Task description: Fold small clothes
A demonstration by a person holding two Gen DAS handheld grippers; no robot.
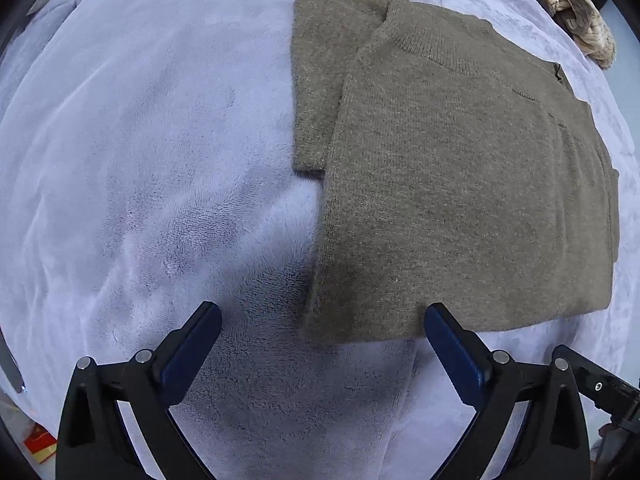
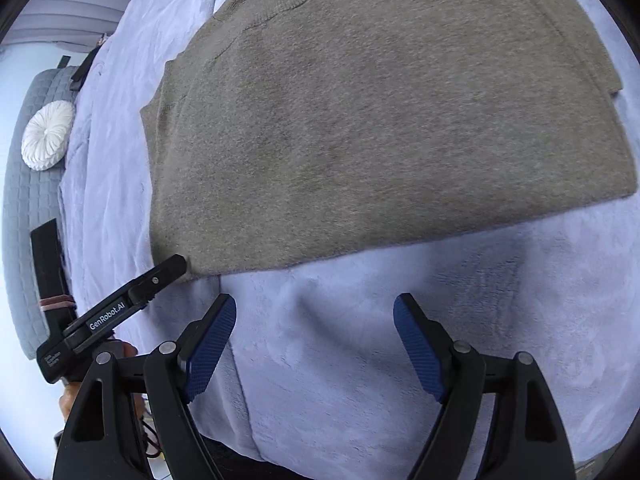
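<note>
Lavender plush blanket (image 1: pixel 140 160) — grey quilted headboard (image 2: pixel 24 200), white round cushion (image 2: pixel 48 135)

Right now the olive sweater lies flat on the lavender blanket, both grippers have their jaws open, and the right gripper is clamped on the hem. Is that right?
Not quite. The right gripper grips nothing: in the right wrist view its open jaws sit over bare lavender blanket, short of the hem. The olive sweater does lie flat, and the left gripper is open too.

A home bedroom: lavender plush blanket (image 2: pixel 360 340) over a bed, quilted grey headboard (image 2: pixel 28 216) (round white cushion (image 2: pixel 47 135) against it).
</note>
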